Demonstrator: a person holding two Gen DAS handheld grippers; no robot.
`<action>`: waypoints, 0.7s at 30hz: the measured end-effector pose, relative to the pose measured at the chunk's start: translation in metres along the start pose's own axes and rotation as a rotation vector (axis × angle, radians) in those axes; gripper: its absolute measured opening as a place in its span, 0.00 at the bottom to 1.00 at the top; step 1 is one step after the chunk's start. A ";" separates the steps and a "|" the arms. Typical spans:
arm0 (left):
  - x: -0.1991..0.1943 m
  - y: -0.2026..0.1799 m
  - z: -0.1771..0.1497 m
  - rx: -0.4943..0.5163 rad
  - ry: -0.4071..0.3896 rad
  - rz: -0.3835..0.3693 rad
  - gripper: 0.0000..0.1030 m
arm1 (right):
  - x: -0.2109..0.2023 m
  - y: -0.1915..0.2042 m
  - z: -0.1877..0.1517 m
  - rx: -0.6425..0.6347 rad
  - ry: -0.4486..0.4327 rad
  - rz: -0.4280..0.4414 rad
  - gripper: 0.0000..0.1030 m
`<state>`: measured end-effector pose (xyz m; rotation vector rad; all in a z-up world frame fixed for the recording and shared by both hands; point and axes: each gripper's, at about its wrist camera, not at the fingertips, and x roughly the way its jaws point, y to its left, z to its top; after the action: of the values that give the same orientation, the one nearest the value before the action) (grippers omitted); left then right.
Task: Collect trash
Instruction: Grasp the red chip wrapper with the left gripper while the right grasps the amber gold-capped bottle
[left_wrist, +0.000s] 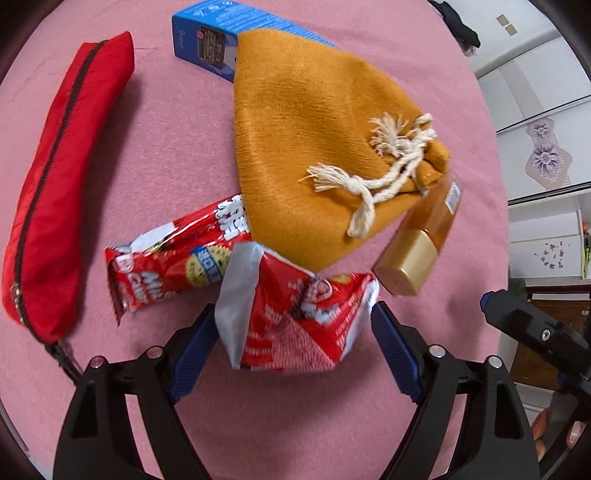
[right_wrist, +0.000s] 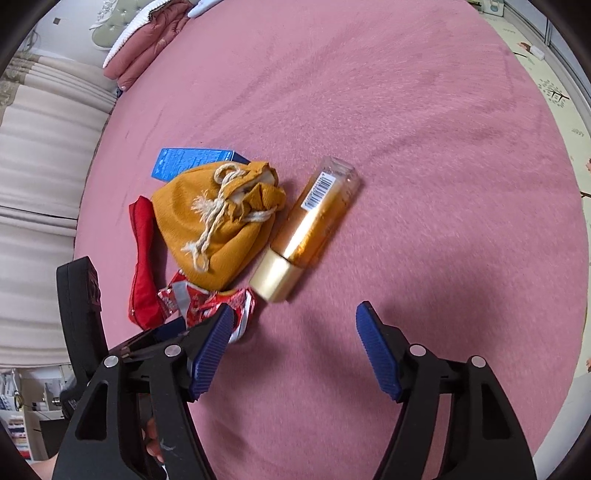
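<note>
A crumpled red-and-white snack wrapper (left_wrist: 291, 325) lies on the pink bedspread (left_wrist: 166, 129). My left gripper (left_wrist: 293, 308) is open and straddles it, one blue pad on each side. I cannot tell whether the pads touch it. A second red wrapper (left_wrist: 166, 266) lies just beyond, partly under a mustard drawstring pouch (left_wrist: 314, 147). In the right wrist view my right gripper (right_wrist: 295, 308) is open with nothing between its pads. It is just short of an amber bottle with a gold cap (right_wrist: 314, 221). The crumpled wrapper (right_wrist: 207, 302) shows behind the left fingertip there.
A red zip case (left_wrist: 62, 184) lies left of the wrappers and a blue box (left_wrist: 207, 37) sits behind the pouch. The amber bottle (left_wrist: 417, 251) rests against the pouch's right side. A folded quilt (right_wrist: 147, 48) lies at the bed's far end, with cabinets (left_wrist: 535, 110) past the bed's edge.
</note>
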<state>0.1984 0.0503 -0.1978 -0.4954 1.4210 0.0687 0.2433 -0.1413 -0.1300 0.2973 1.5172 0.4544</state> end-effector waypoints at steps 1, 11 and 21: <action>0.001 0.000 -0.001 -0.001 0.000 0.009 0.66 | 0.003 0.001 0.003 0.003 0.002 -0.004 0.65; -0.003 0.001 -0.004 -0.020 -0.021 -0.023 0.36 | 0.033 0.004 0.029 0.049 0.019 -0.032 0.65; -0.010 0.013 -0.026 -0.036 -0.011 -0.110 0.34 | 0.060 0.000 0.041 0.068 0.059 -0.185 0.39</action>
<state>0.1685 0.0549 -0.1941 -0.6013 1.3812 0.0085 0.2835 -0.1101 -0.1813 0.1956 1.6035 0.2677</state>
